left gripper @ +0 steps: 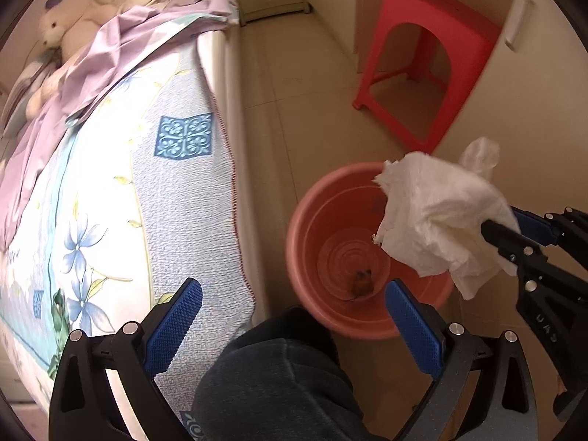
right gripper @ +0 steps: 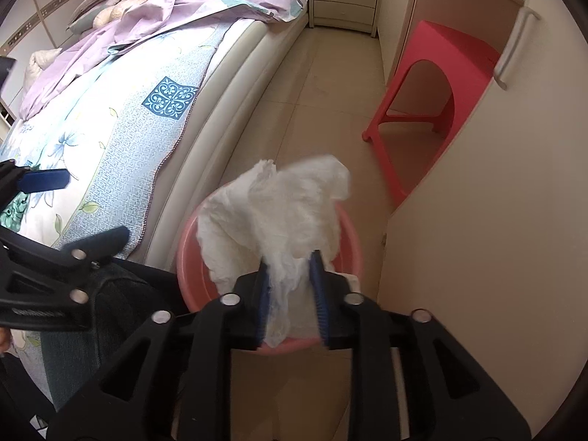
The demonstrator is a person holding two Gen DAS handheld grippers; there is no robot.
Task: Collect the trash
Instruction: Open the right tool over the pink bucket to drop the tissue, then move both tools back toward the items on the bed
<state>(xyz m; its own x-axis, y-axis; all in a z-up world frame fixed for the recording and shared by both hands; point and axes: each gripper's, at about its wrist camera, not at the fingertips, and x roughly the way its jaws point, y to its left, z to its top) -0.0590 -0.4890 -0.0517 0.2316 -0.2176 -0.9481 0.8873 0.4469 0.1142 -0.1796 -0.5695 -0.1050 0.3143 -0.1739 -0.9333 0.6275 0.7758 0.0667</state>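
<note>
White, crumpled tissue paper (right gripper: 279,217) is clamped between the blue pads of the right gripper (right gripper: 290,275), whose jaws are drawn close together on the wad. Seen from the left wrist, the tissue (left gripper: 437,217) hangs over the far right rim of a pink plastic bucket (left gripper: 305,228) that stands on the tiled floor (left gripper: 294,84), just beside the edge of the bed (left gripper: 176,183). At the bottom of the bucket lies a small orange-brown scrap (left gripper: 362,283). The left gripper (left gripper: 294,312) is held with its fingers wide apart and nothing between them, one blue pad (left gripper: 172,327) over the patterned bedspread, the other over the near rim of the bucket. A dark blue trouser knee (left gripper: 279,375) shows between the left gripper's fingers. A red plastic stool (left gripper: 433,29) stands farther along the floor against the cabinet wall, well apart from the bucket. A white teddy bear (left gripper: 62,25) lies at the head of the bed beside a rumpled lilac sheet (left gripper: 121,47).
</note>
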